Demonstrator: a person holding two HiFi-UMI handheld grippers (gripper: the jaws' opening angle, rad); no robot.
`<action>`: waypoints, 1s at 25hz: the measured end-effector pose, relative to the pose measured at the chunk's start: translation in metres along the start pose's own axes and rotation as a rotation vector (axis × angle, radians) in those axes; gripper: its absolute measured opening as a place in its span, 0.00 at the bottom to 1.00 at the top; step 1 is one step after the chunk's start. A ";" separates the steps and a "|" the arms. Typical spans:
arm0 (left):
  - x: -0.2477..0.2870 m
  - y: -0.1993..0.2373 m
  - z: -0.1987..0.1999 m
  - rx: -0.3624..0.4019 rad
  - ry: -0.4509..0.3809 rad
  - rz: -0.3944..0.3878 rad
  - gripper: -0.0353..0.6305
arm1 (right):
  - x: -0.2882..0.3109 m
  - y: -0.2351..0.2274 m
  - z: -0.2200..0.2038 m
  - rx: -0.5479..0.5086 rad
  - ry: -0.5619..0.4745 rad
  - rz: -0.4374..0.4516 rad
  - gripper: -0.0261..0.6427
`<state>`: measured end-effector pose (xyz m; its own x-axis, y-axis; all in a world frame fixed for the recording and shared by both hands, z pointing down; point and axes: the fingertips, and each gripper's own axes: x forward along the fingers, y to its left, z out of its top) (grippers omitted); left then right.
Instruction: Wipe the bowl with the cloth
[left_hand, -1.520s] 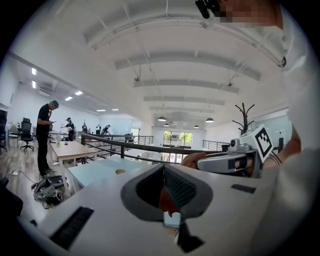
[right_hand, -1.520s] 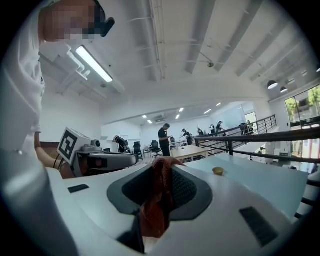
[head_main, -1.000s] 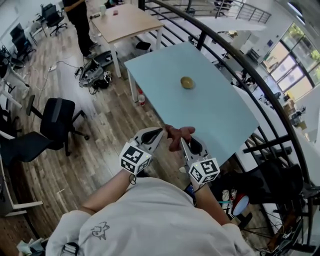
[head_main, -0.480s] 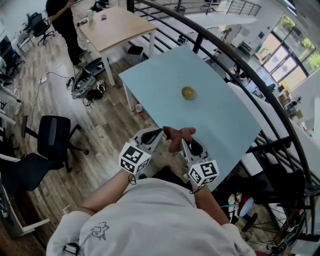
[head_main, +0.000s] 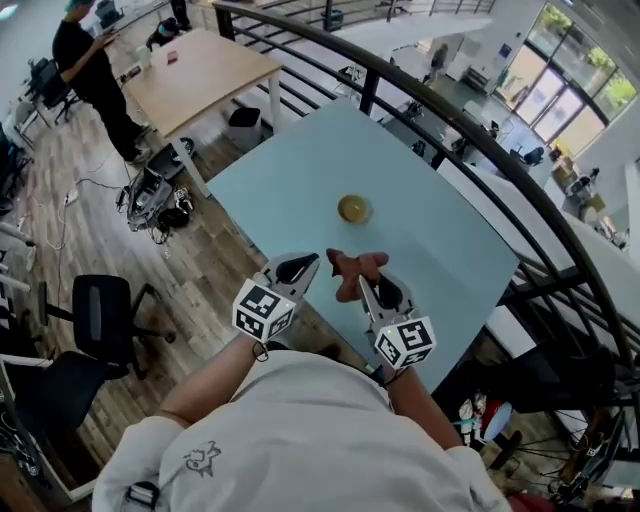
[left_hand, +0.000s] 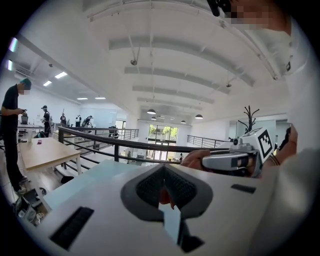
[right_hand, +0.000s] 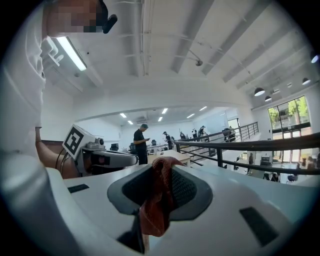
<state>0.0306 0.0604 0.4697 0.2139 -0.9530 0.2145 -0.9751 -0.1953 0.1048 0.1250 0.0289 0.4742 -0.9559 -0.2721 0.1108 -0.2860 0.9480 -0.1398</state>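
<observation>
The right gripper (right_hand: 161, 180) has its jaws pressed together on the cloth (right_hand: 154, 212), a rust-red rag that rises in a fold just above the fingertips and hangs in a loose tail below them. The left gripper (left_hand: 163, 186) is closed too, its pads meeting along a narrow seam with a sliver of the same red caught in it (only a small corner, as far as its own view shows). In the head view the two sets of fingertips sit near each other, and the cloth bunches between them, nearer the right pair.

Below the fingertips runs the near edge of a pale blue table (head_main: 430, 230). Ahead of them, well apart and roughly in line with the gap between the two grippers, the bowl (head_main: 352, 209) stands upright on that table, small and yellowish, with nothing touching it.

Past the table's far side a dark curved railing (head_main: 470, 130) sweeps across. Off beyond the left gripper's outer side lies a wooden floor with a black office chair (head_main: 100, 315). Farther out stands a light wooden table (head_main: 195, 70), with a person in dark clothes (head_main: 85, 75) beside it
</observation>
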 end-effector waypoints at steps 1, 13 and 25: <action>0.010 0.002 0.002 0.004 0.002 -0.009 0.07 | 0.002 -0.009 0.002 -0.004 -0.001 -0.007 0.20; 0.120 0.056 0.017 0.010 0.076 -0.213 0.07 | 0.045 -0.093 0.009 0.070 0.006 -0.241 0.20; 0.176 0.135 0.019 0.036 0.151 -0.486 0.07 | 0.119 -0.125 0.009 0.107 0.022 -0.497 0.20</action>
<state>-0.0647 -0.1384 0.5035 0.6468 -0.7066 0.2871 -0.7616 -0.6181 0.1945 0.0465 -0.1235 0.4963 -0.7013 -0.6813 0.2098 -0.7122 0.6824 -0.1644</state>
